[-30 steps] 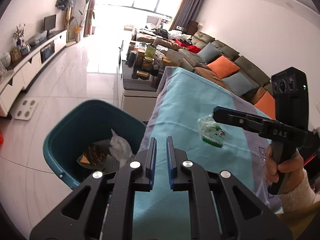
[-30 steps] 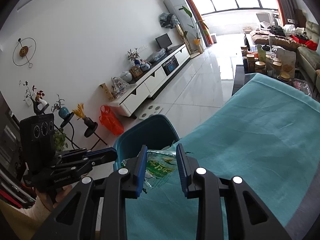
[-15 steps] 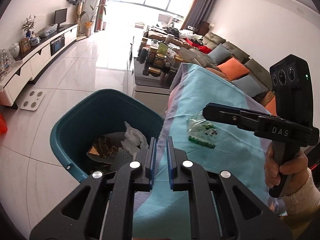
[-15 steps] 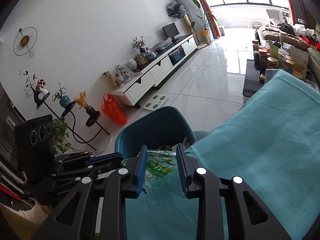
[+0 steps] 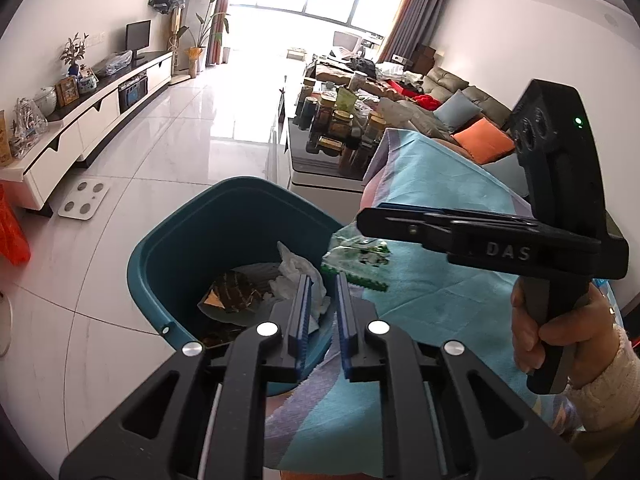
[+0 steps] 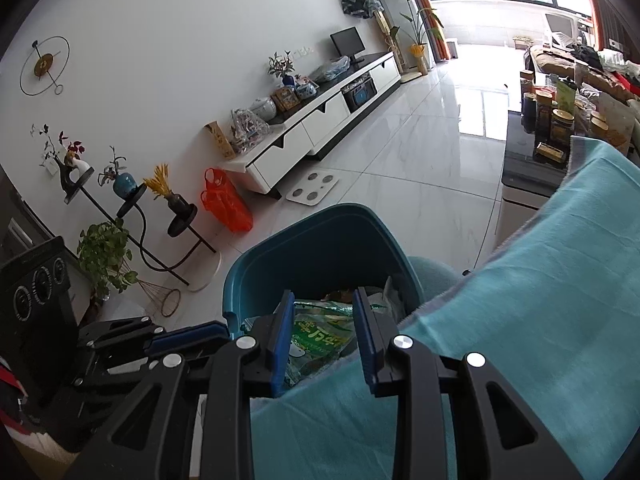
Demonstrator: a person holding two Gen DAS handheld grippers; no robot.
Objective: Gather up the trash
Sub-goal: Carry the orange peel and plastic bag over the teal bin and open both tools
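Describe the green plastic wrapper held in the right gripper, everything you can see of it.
The wrapper is a crinkled bag of thin, glossy plastic, partly clear, printed green with white lettering and a dark green strip along one edge. The right gripper is shut on it, its blue-padded fingers pinching it from both sides. It hangs at the near edge of the teal tablecloth, next to the rim of the teal bin, which already holds other trash. It has not been dropped in yet.
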